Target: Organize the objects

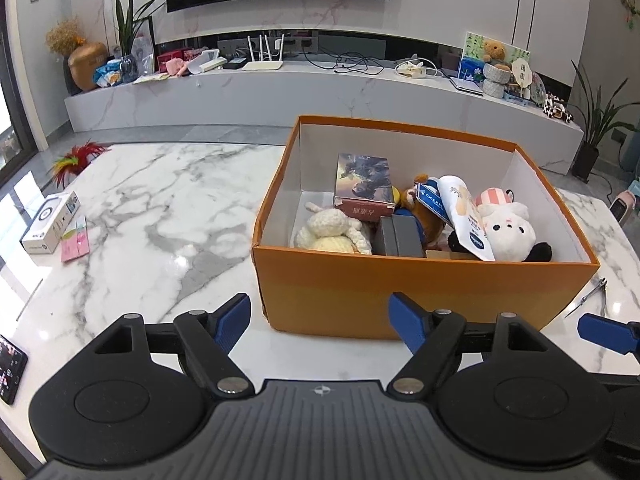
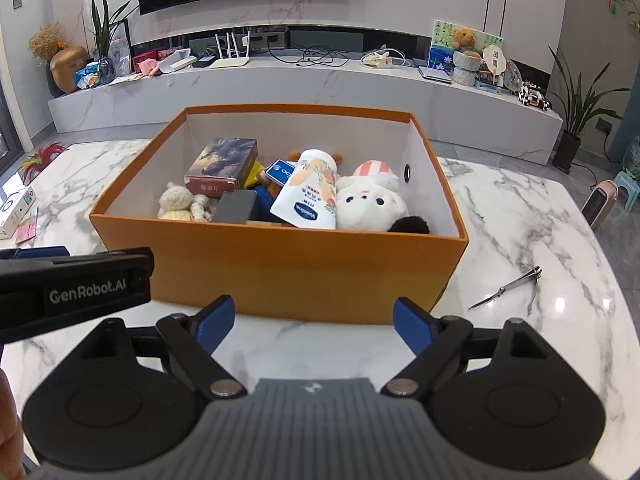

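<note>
Orange cardboard box [image 2: 280,264] sits mid-worktop [image 2: 520,216] at twelve o'clock from both empty, wide-apart tools, left tool [image 1: 320,320] and right tool [image 2: 314,322], with nail clippers [image 2: 508,288] at its three o'clock.

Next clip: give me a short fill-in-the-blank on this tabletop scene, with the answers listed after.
1. The open cardboard box is ____ on the outside.
2. The white lotion tube lies ____ the box.
3. The metal nail clipper lies on the marble table, ____ the box.
4. Both the left gripper and the right gripper have jaws that hold ____.

Answers: orange; inside; outside; nothing
</note>
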The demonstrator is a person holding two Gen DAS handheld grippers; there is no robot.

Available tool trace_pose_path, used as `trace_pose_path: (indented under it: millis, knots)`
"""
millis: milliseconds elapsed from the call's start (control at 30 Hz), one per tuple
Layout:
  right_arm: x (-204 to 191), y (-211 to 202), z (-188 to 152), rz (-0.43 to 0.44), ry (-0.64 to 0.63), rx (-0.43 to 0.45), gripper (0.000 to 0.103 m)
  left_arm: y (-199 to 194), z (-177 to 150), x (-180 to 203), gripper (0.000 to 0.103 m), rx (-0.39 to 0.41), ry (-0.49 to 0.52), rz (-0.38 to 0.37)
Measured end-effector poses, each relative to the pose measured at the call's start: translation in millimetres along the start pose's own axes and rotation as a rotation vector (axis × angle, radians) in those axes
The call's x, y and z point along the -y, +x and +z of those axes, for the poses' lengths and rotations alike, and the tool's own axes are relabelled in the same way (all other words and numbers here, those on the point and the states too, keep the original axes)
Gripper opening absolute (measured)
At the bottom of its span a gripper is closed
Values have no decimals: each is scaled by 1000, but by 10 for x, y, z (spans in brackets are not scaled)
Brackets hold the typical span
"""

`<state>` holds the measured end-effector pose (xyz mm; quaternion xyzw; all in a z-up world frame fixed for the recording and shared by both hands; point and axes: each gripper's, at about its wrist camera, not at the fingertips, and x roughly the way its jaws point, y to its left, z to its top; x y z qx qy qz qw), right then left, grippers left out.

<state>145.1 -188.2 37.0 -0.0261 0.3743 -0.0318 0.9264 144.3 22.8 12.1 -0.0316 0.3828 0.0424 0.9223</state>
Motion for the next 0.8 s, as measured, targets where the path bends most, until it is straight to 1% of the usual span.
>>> trace_pose_path:
  millis: [133,267,400,800]
  knots:
    - [-9,11,-2,5,2,-4,87,14,-3,51,90,-8,24,9]
    - [-14,19,-11,8,1,-5,88,20,-8,50,90,-17,14,-8]
    - [-14,30,-16,5,-1,-8,89,42,-11,22,90,-35,-14,-42]
    - [1,46,-10,2,6,-9,90,22,-24,102,90,-9,26,-14]
